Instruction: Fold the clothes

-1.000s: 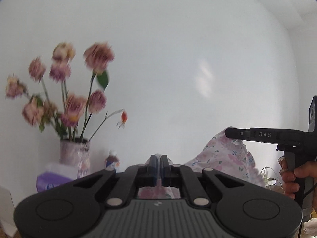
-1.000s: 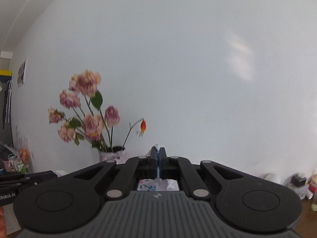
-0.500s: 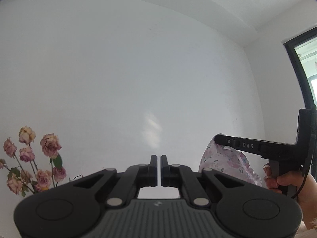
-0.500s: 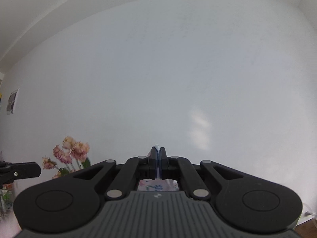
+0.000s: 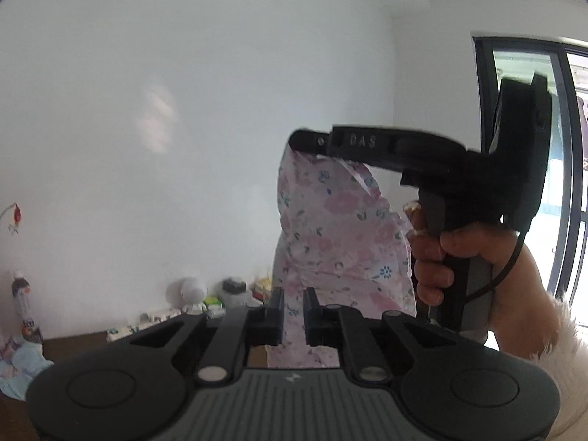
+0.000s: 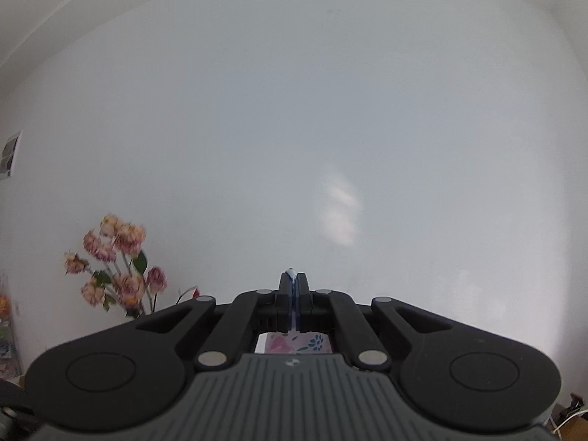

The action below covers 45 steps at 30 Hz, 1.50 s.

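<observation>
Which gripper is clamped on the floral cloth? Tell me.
The right gripper: jaws shut on the floral cloth. The left gripper stands open, gripping nothing.

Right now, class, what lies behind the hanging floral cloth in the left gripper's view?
The floral cloth hangs from the shut right gripper. Around it show a white wall and small clutter at its base. Whatever is directly behind the cloth is covered.
</observation>
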Each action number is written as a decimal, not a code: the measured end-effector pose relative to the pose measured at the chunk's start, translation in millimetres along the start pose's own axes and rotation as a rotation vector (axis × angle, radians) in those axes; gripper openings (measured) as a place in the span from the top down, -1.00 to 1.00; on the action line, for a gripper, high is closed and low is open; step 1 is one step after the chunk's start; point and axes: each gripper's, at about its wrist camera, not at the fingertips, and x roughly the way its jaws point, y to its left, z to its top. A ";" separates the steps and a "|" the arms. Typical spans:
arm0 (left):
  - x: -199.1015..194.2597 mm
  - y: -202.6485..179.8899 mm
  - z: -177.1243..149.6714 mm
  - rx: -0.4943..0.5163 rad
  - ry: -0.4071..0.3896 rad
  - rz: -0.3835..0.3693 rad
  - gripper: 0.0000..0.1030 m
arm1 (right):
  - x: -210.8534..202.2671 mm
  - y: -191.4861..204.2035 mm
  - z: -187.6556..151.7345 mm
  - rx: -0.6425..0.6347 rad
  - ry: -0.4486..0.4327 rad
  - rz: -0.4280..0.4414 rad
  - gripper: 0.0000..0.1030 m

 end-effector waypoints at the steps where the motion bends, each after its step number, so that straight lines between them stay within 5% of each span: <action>1: 7.3 -0.8 -7.0 0.001 0.022 -0.007 0.59 | 3.6 0.4 -6.4 -0.004 0.022 0.013 0.98; 7: 20.6 11.0 -48.0 -0.023 0.120 0.005 0.10 | 13.4 34.5 -55.0 -0.023 0.155 0.139 0.98; 19: -31.9 121.7 -150.6 -0.135 0.303 0.262 -0.07 | 64.2 144.7 -199.0 -0.020 0.492 0.472 0.98; 28: -70.5 126.2 -186.7 -0.151 0.319 0.388 -0.37 | 78.0 183.0 -290.7 0.012 0.659 0.485 0.95; 29: -71.4 126.7 -191.0 -0.157 0.317 0.390 -0.39 | 79.8 184.7 -295.8 0.015 0.674 0.489 0.88; 31: -69.2 131.0 -200.7 -0.181 0.318 0.383 -0.42 | 81.5 185.6 -301.1 0.006 0.707 0.489 0.35; 32: -69.0 132.0 -204.7 -0.195 0.318 0.379 -0.43 | 78.7 183.9 -300.5 -0.001 0.696 0.485 -0.28; 33: -69.1 132.8 -207.6 -0.209 0.316 0.374 -0.44 | 75.9 182.3 -299.9 -0.007 0.684 0.481 -0.50; 39: -67.6 137.3 -214.0 -0.267 0.294 0.348 -0.60 | 42.6 144.1 -279.3 0.016 0.570 0.424 -0.74; 42: -61.4 133.7 -213.2 -0.241 0.293 0.330 -0.68 | 11.7 111.0 -269.0 0.022 0.497 0.354 -0.99; 45: -53.8 127.1 -212.4 -0.196 0.282 0.309 -0.72 | -20.6 73.4 -262.1 0.024 0.438 0.261 -0.99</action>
